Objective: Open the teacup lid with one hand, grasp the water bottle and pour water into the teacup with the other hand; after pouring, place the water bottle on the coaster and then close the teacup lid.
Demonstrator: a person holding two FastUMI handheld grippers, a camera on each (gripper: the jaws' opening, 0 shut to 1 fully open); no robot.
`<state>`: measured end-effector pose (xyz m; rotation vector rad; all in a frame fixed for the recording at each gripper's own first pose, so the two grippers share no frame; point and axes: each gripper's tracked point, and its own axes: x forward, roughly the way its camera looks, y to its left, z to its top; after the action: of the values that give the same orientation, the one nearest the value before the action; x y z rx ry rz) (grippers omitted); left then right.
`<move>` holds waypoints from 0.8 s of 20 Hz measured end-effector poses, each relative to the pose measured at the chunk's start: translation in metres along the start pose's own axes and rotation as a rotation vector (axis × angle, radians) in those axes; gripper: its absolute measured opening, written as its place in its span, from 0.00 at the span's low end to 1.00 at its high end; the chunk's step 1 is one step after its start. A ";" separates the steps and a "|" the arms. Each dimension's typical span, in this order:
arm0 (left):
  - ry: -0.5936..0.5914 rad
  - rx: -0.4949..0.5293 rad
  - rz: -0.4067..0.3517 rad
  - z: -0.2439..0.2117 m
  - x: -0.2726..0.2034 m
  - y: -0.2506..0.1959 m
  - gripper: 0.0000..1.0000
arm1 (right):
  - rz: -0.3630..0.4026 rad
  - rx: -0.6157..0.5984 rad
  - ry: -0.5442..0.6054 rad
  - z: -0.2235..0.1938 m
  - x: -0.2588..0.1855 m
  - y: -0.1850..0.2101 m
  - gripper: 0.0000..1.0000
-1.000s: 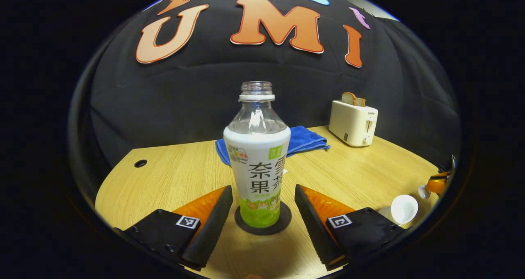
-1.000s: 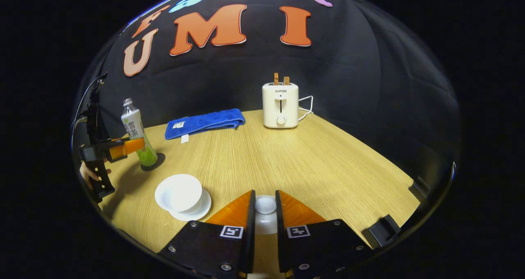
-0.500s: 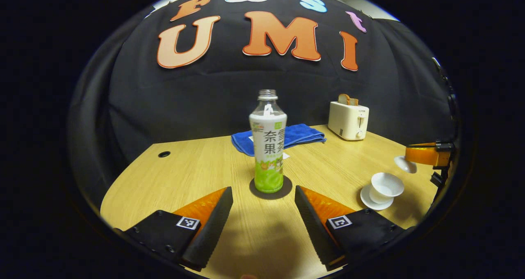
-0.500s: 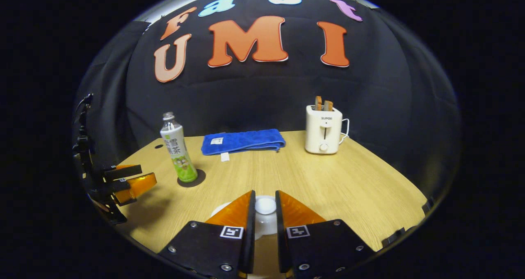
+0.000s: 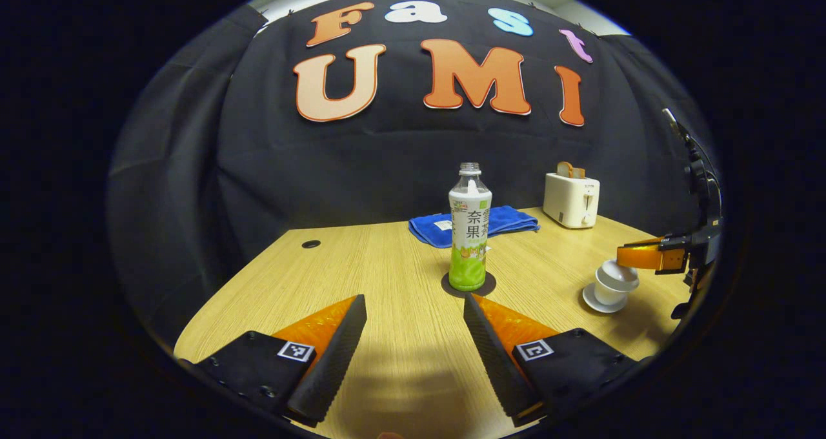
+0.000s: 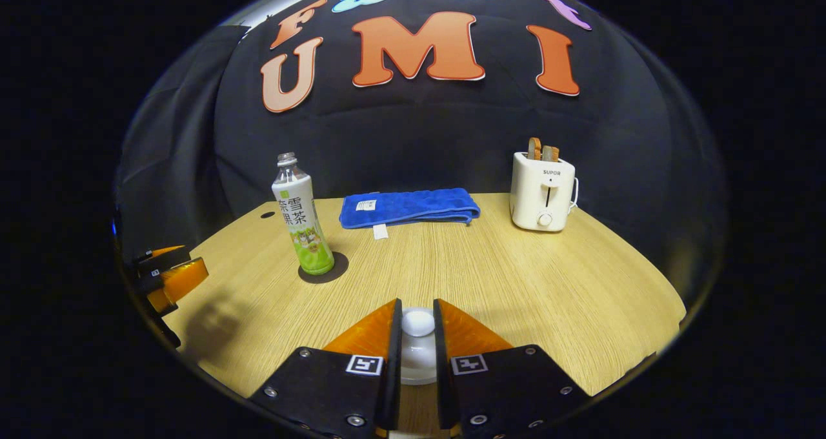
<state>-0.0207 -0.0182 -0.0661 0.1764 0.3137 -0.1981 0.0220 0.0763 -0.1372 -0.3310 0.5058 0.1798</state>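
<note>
Now the water bottle (image 5: 470,229) is seen standing upright on the dark coaster (image 5: 468,285), well back from the left tongs (image 5: 413,336), which are spread wide with nothing between them. On the far side of the worktop (image 5: 387,271) a blue towel (image 5: 474,223) and a toaster (image 5: 571,199) are set near the wall, clear of the work.

The pouring and the bottle's placing are judged finished — what is left is the closing of the teacup (image 5: 613,282). In the right gripper view, the right tongs (image 6: 417,336) are pressed together on the knob of the lid (image 6: 418,345), pinching it from both sides. In the left gripper view the lid appears to be held over or on the cup, which sits on its saucer (image 5: 603,301); whether the lid is already seated cannot be told.

To close it well, the lid should be kept level and centred over the rim, then lowered straight down until its weight is taken by the cup. Only then should the grip be loosened — slowly, so the knob is not dragged sideways and the cup is not tipped on its saucer. The bottle should be left untouched.
</note>
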 end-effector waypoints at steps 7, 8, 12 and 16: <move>-0.012 -0.004 -0.002 0.003 -0.001 -0.002 0.98 | 0.000 -0.008 0.020 -0.008 0.003 0.001 0.24; -0.011 -0.006 -0.002 0.003 -0.001 -0.001 0.97 | 0.000 -0.011 0.020 -0.008 0.003 0.001 0.24; -0.010 -0.010 -0.003 0.003 -0.002 -0.002 0.98 | 0.005 -0.024 0.026 -0.010 0.003 0.003 0.25; -0.022 -0.023 -0.001 0.009 -0.002 -0.002 0.98 | 0.007 -0.017 0.022 -0.008 -0.002 0.002 0.31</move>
<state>-0.0206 -0.0220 -0.0576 0.1511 0.2943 -0.1973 0.0163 0.0756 -0.1429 -0.3483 0.5275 0.1880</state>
